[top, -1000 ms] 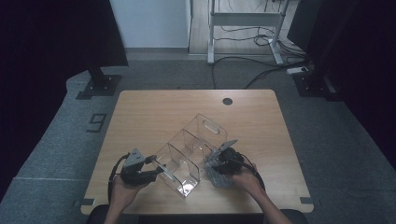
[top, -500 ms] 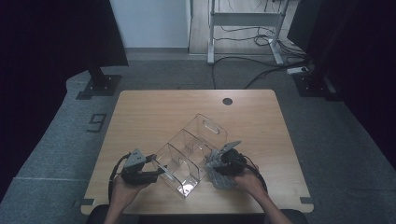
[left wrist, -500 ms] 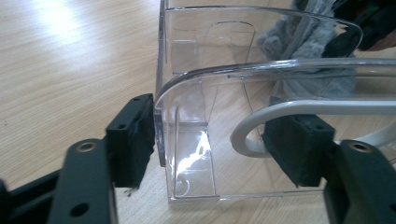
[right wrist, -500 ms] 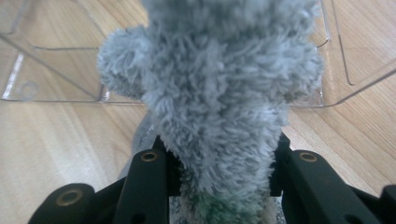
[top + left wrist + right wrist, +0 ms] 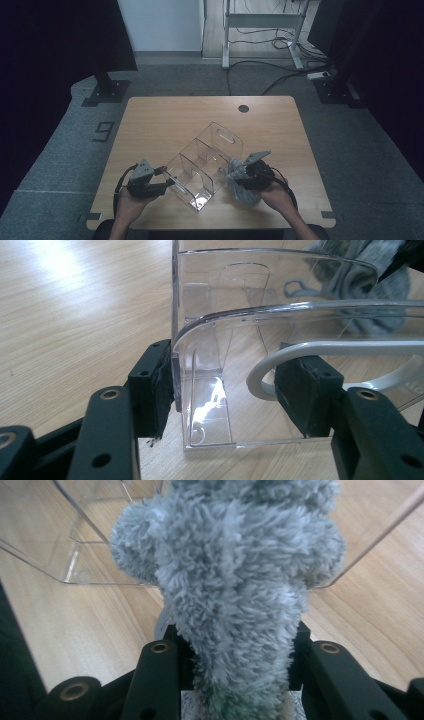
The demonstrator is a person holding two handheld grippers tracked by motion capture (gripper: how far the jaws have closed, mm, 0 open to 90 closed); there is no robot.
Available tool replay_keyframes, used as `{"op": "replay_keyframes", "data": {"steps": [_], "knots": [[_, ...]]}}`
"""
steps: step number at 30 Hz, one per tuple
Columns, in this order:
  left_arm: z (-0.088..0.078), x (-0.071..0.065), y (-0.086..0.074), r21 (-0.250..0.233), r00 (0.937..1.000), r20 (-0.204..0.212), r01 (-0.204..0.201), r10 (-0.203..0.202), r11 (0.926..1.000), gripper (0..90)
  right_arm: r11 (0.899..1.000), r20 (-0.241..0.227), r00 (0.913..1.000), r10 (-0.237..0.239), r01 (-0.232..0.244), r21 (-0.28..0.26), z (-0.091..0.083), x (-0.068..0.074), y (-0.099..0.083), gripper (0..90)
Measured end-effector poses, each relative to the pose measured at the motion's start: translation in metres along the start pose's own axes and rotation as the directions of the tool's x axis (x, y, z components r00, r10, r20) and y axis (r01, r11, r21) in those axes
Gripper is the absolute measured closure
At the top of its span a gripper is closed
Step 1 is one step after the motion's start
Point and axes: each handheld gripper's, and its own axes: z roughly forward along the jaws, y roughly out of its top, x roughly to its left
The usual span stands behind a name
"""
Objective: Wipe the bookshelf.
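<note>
A clear plastic organizer (image 5: pixel 205 165) with several compartments stands slantwise on the wooden table (image 5: pixel 165 120). My left gripper (image 5: pixel 167 184) is at its near left corner. In the left gripper view that gripper (image 5: pixel 225 390) has one pad on the outside of the organizer (image 5: pixel 225 365) wall and the other inside by a white curved piece (image 5: pixel 260 375); its jaws have just been closing on that wall. My right gripper (image 5: pixel 240 182) is shut on a grey fluffy cloth (image 5: pixel 245 192) just right of the organizer. The cloth (image 5: pixel 235 580) bulges out of the right gripper (image 5: pixel 240 650).
A round cable hole (image 5: pixel 243 108) sits near the table's far edge. Bare wood lies beyond the organizer and to its left. Past the table are a grey carpet, a metal desk frame (image 5: pixel 260 30) with cables, and dark screens on both sides.
My right gripper has risen a little with the grey cloth in it, beside the organizer. The left hand and the organizer have stayed where they were.
</note>
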Motion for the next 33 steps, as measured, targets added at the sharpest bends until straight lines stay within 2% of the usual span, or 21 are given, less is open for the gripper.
{"op": "replay_keyframes", "data": {"steps": [9, 17, 26, 33], "knots": [[0.0, -0.001, 0.0, 0.001, 1.0, -0.004, 0.002, -0.002, 1.0, 42.0, 1.0, -0.008, 0.9999, -0.011, 0.011, -0.009, -0.026, 0.006, 0.01, 62.6], [0.001, 0.0, 0.0, 0.002, 1.0, -0.002, 0.005, -0.005, 1.0, 41.9, 0.999, -0.055, 0.9983, -0.019, 0.017, -0.036, -0.044, 0.014, 0.031, 62.5], [0.001, 0.0, 0.0, 0.0, 1.0, -0.002, 0.008, -0.008, 1.0, 41.9, 0.997, -0.097, 0.9938, -0.053, 0.048, -0.056, -0.05, 0.024, 0.068, 62.4], [0.001, 0.0, 0.0, 0.0, 1.0, -0.003, 0.009, -0.009, 1.0, 41.9, 0.995, -0.115, 0.99, -0.082, 0.075, -0.061, -0.042, 0.03, 0.099, 62.4]]}}
